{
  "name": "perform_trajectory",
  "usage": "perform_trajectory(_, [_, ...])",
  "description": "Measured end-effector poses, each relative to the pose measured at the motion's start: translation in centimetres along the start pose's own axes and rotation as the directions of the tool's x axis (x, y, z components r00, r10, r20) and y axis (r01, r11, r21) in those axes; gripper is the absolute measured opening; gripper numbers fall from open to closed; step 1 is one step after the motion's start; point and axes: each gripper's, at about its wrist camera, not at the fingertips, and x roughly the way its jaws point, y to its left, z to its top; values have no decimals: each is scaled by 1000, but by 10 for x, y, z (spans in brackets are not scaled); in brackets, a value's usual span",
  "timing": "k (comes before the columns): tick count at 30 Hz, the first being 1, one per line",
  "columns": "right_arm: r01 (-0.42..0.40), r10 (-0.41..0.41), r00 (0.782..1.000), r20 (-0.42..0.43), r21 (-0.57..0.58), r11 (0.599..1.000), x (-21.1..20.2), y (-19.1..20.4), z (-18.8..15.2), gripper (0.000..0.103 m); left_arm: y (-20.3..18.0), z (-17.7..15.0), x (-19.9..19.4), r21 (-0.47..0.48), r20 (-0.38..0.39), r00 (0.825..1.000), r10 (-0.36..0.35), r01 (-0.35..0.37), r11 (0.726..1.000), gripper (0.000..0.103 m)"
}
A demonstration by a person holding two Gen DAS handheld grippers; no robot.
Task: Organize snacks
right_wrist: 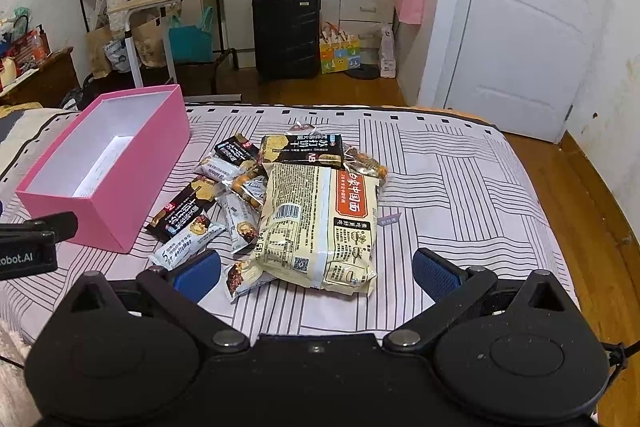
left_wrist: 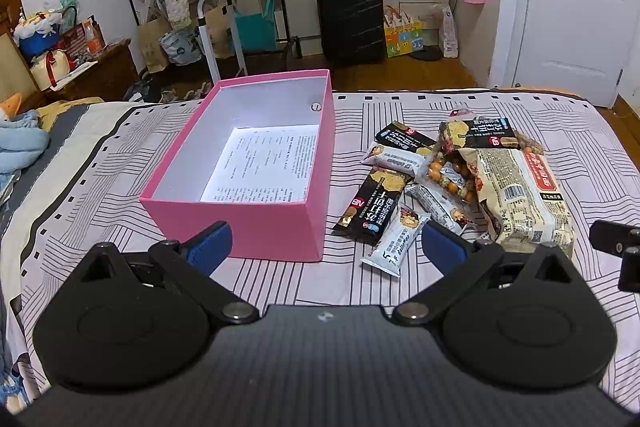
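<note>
Both jaws spread, empty; snack pile (right_wrist: 288, 203) just ahead, beside pink box (left_wrist: 256, 223).

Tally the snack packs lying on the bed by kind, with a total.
Black cracker packs: 3
White bar wrappers: 4
Large noodle pack: 1
Clear bag of round snacks: 1, partly buried, possibly more
Total: 9

On the bed (right_wrist: 460, 179), the open box (left_wrist: 256, 223) with a printed sheet (left_wrist: 264, 163) lying in it sits left of the snack pile (right_wrist: 256, 195), where the noodle packet (right_wrist: 320, 223) lies rightmost over smaller packets, a suitcase (right_wrist: 286, 31) standing behind.
</note>
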Motion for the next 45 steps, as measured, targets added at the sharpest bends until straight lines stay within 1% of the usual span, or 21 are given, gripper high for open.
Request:
perform_trajectory(10, [-4,4,1000,-6,15,1000,3,-1,-2,103,-3,1,2,4,-15,1000,-1,1,1000,103])
perform_trajectory(38, [6,-6,1000,-6,18,1000,6,-2,-2,103,-3,-1,4,4,-24,1000,-2,2,1000,103])
perform_trajectory(43, [-10,10,1000,-3,13,1000,5,-3,-1,103,-4,-2,5,12,-32,999,-3,4,1000,103])
perform_trajectory(45, [-40,40,999,9,13,999,3,-7,1,103,-6,1,6,23,-42,999,-17,18,1000,103])
